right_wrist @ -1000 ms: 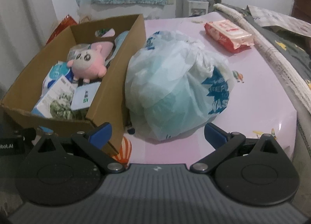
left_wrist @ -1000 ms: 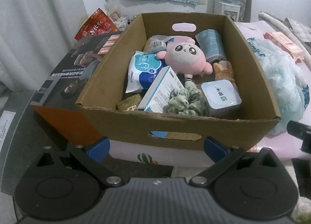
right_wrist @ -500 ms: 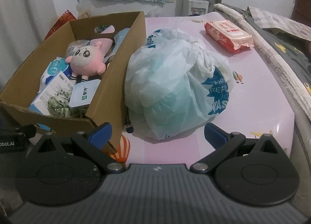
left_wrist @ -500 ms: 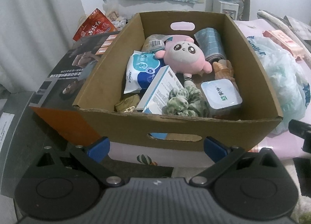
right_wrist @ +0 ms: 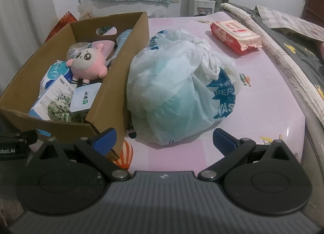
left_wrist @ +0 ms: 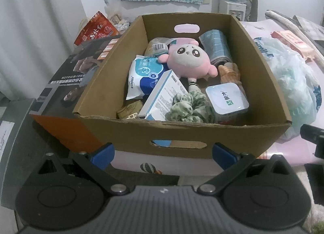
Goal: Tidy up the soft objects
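Left gripper [left_wrist: 162, 150] spread wide and holding nothing, low in the frame, fingertips level with the near wall of the box [left_wrist: 182, 132]. Right gripper [right_wrist: 162, 138] likewise released and empty, aimed at the bag [right_wrist: 178, 92] at frame centre, pressed against the box's right wall. Inside the box, mid-frame: plush [left_wrist: 188, 61] lying face-up on top, probably because of its bulk; scrunchie [left_wrist: 188, 108] wedged at the near wall between a carton [left_wrist: 164, 94] and a tub [left_wrist: 226, 98]; rolled cloth [left_wrist: 216, 47] leaning at the far right corner; wipes pack [left_wrist: 141, 75] tilted at left. Second pack [right_wrist: 235, 35] apart on the pink table [right_wrist: 263, 102], upper right. Soft and stiff goods mixed in one box, so sorting probably unfinished, though impossible to settle from here.
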A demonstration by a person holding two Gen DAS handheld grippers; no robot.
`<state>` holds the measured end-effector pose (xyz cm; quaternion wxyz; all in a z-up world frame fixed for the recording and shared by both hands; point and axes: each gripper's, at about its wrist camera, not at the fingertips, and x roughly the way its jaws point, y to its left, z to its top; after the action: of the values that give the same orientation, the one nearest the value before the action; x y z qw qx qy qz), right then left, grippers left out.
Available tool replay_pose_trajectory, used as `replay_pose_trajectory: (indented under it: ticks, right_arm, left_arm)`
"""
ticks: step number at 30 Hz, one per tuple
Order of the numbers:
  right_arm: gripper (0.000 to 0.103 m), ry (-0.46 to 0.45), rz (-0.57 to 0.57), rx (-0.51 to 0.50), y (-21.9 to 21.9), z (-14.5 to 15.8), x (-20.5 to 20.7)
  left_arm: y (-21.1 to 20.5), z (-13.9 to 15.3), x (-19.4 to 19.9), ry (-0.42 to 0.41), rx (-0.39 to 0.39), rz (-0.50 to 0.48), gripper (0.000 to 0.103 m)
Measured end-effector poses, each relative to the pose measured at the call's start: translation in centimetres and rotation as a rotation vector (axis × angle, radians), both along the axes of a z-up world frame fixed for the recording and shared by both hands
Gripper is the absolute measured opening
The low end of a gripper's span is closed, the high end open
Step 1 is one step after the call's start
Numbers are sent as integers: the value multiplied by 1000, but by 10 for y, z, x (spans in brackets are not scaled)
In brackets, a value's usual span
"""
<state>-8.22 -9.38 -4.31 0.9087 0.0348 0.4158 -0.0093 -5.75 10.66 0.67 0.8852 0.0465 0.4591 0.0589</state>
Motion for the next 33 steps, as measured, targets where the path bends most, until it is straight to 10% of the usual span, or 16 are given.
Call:
replay_pose_trajectory:
  ticks: [33]
  right_arm:
    - [102, 16, 13, -4, 3, -2, 0]
  left_arm:
    - [-3, -3, 2, 11, -2, -17, 103]
